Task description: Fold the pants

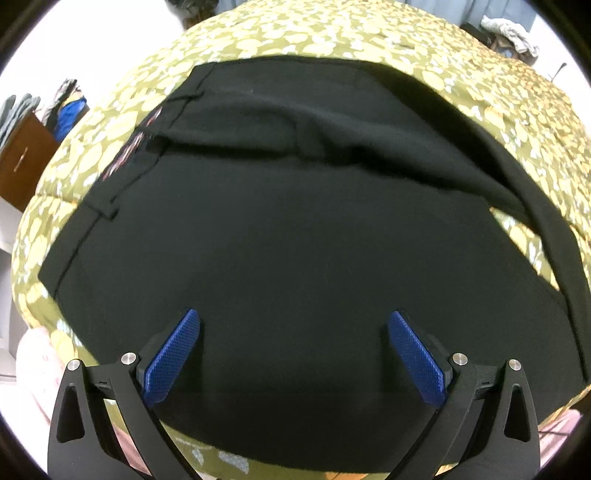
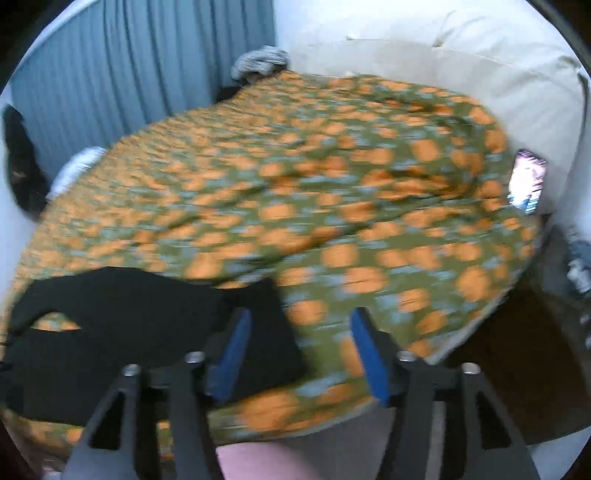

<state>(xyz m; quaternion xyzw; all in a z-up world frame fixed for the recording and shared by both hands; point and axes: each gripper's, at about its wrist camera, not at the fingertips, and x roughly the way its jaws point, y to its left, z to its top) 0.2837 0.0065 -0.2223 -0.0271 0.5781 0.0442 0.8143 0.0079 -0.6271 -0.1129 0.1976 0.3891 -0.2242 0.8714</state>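
Observation:
Black pants (image 1: 295,229) lie spread on a bed with a green and yellow patterned cover (image 1: 332,33). The waistband with belt loops (image 1: 107,206) is at the left, and one leg lies folded over across the top. My left gripper (image 1: 293,325) is open and empty, hovering just above the near part of the pants. In the blurred right wrist view the leg ends of the pants (image 2: 122,325) lie at the lower left. My right gripper (image 2: 299,325) is open and empty, above the hem edge and the cover (image 2: 369,221).
A brown wooden cabinet (image 1: 22,162) with clothes on it stands left of the bed. Blue curtains (image 2: 129,74) and a cream padded headboard (image 2: 480,74) lie beyond the bed. A lit phone screen (image 2: 528,181) rests at the bed's right edge. Dark floor (image 2: 517,369) is at the right.

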